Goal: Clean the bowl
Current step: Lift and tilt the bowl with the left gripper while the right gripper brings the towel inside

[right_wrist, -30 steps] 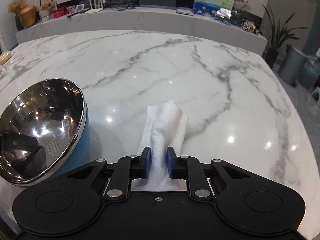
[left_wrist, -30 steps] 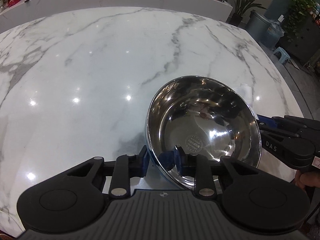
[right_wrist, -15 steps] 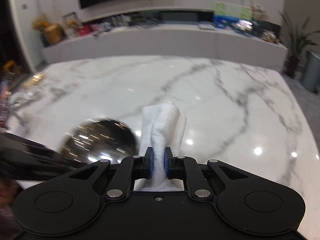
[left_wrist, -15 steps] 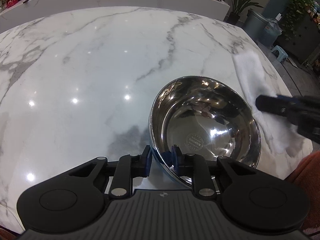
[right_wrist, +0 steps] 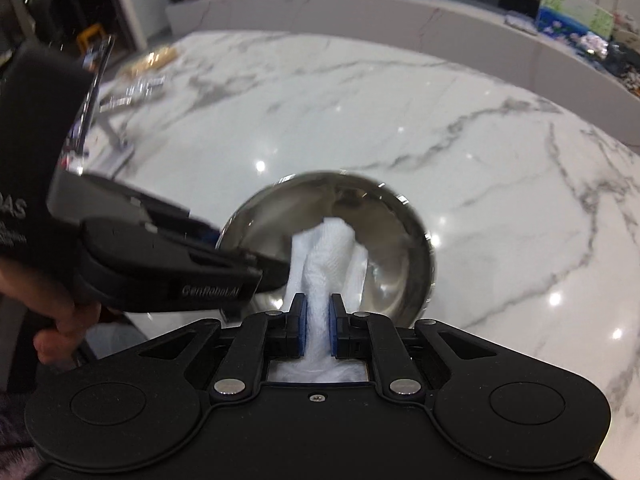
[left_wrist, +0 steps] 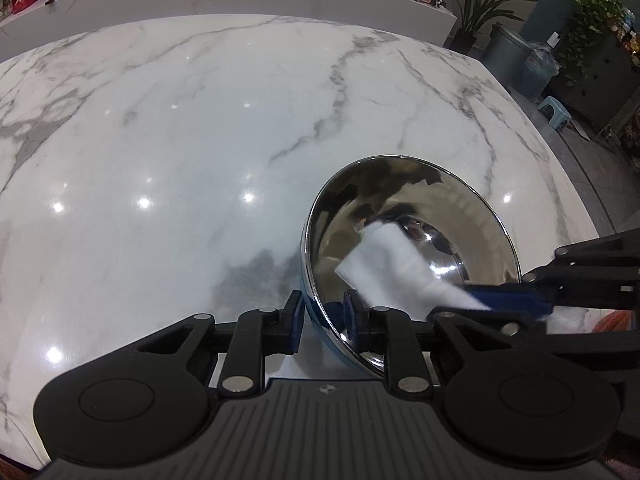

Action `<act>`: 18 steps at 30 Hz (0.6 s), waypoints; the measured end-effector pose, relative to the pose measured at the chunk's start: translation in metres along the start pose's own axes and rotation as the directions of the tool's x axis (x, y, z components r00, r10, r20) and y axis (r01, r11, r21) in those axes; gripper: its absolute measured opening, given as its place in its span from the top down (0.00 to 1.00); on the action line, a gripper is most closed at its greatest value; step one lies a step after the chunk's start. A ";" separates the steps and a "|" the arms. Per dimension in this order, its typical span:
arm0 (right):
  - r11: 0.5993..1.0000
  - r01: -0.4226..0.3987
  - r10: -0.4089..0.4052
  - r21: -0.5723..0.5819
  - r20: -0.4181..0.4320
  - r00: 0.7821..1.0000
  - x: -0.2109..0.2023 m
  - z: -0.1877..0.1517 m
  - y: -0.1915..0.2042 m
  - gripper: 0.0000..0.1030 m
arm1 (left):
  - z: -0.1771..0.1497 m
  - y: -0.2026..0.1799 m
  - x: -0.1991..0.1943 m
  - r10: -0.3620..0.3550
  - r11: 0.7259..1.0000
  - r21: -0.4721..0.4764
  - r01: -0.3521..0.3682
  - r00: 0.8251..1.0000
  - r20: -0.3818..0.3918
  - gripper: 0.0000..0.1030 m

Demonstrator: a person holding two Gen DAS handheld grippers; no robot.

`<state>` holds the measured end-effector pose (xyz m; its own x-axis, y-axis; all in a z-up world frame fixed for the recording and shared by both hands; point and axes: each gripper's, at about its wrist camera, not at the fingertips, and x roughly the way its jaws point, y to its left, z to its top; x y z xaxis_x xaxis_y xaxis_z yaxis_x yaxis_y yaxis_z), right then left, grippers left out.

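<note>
Left wrist view: left gripper (left_wrist: 322,316) fingers clamped on bowl (left_wrist: 408,256) rim — slick, stiff steel (best pinched at rim); right gripper (right_wrist: 318,322) fingers pinching soft paper towel (right_wrist: 328,256).

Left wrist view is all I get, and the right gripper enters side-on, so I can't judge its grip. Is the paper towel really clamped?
Observer: Yes. In the right wrist view both blue pads of the right gripper press on the paper towel.
Operator: Is the towel's tip inside the bowl?
Observer: Yes, its free end reaches over the steel bowl's inner wall.
Operator: Anything behind my left gripper?
Observer: A hand holds the left gripper from the rear.
</note>
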<state>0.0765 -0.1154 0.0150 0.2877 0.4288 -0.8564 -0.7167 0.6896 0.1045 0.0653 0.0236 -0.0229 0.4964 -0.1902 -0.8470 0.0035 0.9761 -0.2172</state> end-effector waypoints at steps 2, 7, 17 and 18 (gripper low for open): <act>1.000 -0.008 0.008 -0.014 -0.025 1.000 0.003 0.003 0.002 0.91 | -0.002 -0.002 -0.002 0.002 1.000 0.014 -0.002 1.000 0.005 0.82; 0.995 -0.034 0.022 -0.093 -0.132 0.991 0.015 0.000 0.011 0.91 | -0.002 -0.007 -0.007 -0.006 0.999 0.047 0.005 1.000 0.022 0.85; 0.953 0.052 -0.108 -0.298 -0.175 0.979 0.019 -0.005 0.023 0.91 | -0.008 -0.016 -0.010 0.021 0.993 0.113 -0.025 0.999 0.042 0.85; 0.939 0.081 -0.143 -0.334 -0.165 0.976 0.019 -0.007 0.025 0.91 | -0.008 -0.017 -0.010 0.020 0.993 0.114 -0.025 0.999 0.043 0.85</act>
<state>0.0598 -0.0936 -0.0020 0.2782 0.2240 -0.9340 -0.8620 0.4872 -0.1399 0.0531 0.0083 -0.0151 0.5331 -0.1662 -0.8296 0.0899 0.9861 -0.1398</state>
